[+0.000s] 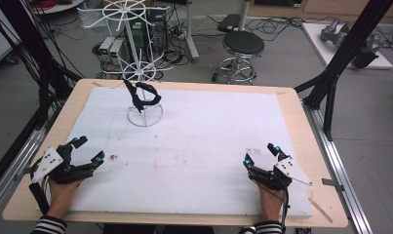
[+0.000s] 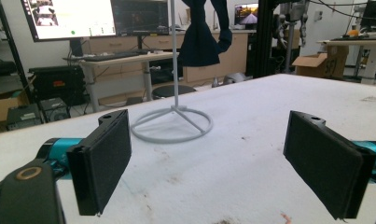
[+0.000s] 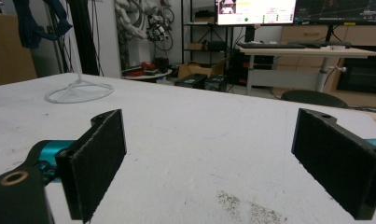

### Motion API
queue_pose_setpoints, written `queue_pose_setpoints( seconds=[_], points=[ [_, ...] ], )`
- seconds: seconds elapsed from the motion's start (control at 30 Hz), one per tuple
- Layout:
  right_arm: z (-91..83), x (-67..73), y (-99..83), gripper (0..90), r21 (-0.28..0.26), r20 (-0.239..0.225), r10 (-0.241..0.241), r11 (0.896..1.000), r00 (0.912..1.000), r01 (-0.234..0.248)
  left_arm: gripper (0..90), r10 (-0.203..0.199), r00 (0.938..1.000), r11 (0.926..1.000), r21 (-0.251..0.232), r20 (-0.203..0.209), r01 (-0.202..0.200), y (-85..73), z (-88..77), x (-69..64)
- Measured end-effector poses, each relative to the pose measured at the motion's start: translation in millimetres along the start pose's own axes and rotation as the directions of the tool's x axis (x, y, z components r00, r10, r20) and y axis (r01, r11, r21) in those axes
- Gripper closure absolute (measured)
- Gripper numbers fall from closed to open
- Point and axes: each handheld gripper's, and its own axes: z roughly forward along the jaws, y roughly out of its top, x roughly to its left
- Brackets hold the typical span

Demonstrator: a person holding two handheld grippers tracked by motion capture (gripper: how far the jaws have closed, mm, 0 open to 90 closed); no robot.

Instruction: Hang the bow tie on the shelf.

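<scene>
Jaws wide apart on both grippers, nothing between them!

The left gripper (image 1: 89, 150) sits low at the near left of the white table cover (image 1: 208, 136), and the right gripper (image 1: 259, 154) at the near right, each in a hand. Well apart from both, at the far left, stands the white wire rack (image 1: 144, 113) with a dark garment (image 1: 143, 97) draped on its post, clear of the surface.

Dark cloth (image 1: 141, 96) on a white wire stand (image 1: 145, 115), well apart from two spread-fingered grippers, left (image 1: 88, 149) and right (image 1: 259, 154).
</scene>
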Motion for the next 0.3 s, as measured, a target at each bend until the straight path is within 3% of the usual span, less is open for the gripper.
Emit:
queue_pose_setpoints(
  seconds=[0.07,0.3],
  points=[
    [-0.1,0.0,-0.1,9.1,-0.002,0.001,-0.002,1.0,1.0,0.002,15.6,-0.007,0.9999,0.9998,-0.021,-0.015,0.006,-0.4,-1.3,-0.5],
    [-0.4,0.1,-0.1,9.1,-0.002,0.001,-0.003,1.0,1.0,0.003,15.7,-0.023,0.9996,0.9994,-0.025,-0.015,0.022,-1.0,-1.8,1.1]
  ],
)
